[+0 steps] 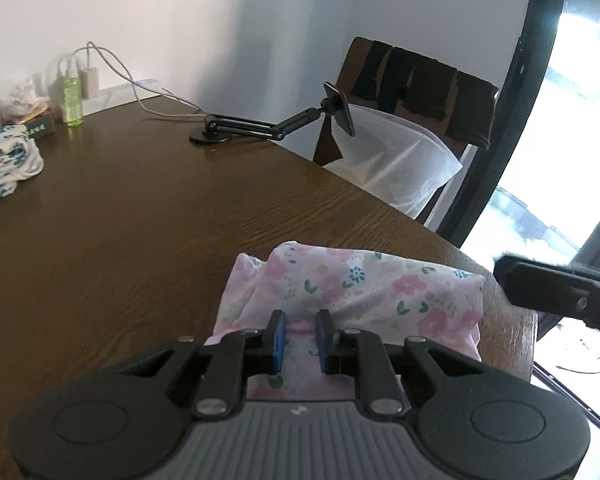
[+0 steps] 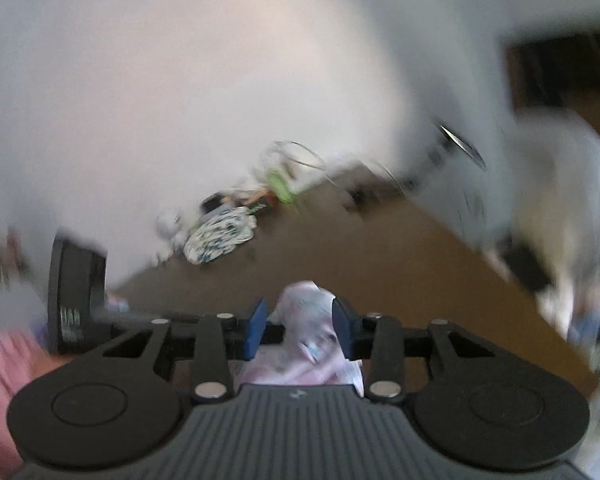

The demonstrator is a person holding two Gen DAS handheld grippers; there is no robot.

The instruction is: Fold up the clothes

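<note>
A pink floral garment lies bunched on the brown wooden table near its right edge. My left gripper sits low over its near edge, jaws narrowly apart with a fold of the cloth between the blue pads; whether they pinch it is unclear. My right gripper has a bunch of the same pink floral cloth between its blue pads and holds it above the table. The right wrist view is heavily blurred. The right gripper's body shows at the right edge of the left wrist view.
A folded white and green patterned garment lies at the table's far left. A green bottle, a charger with cable and a black phone stand stand at the back. A chair with draped clothes is beyond the table.
</note>
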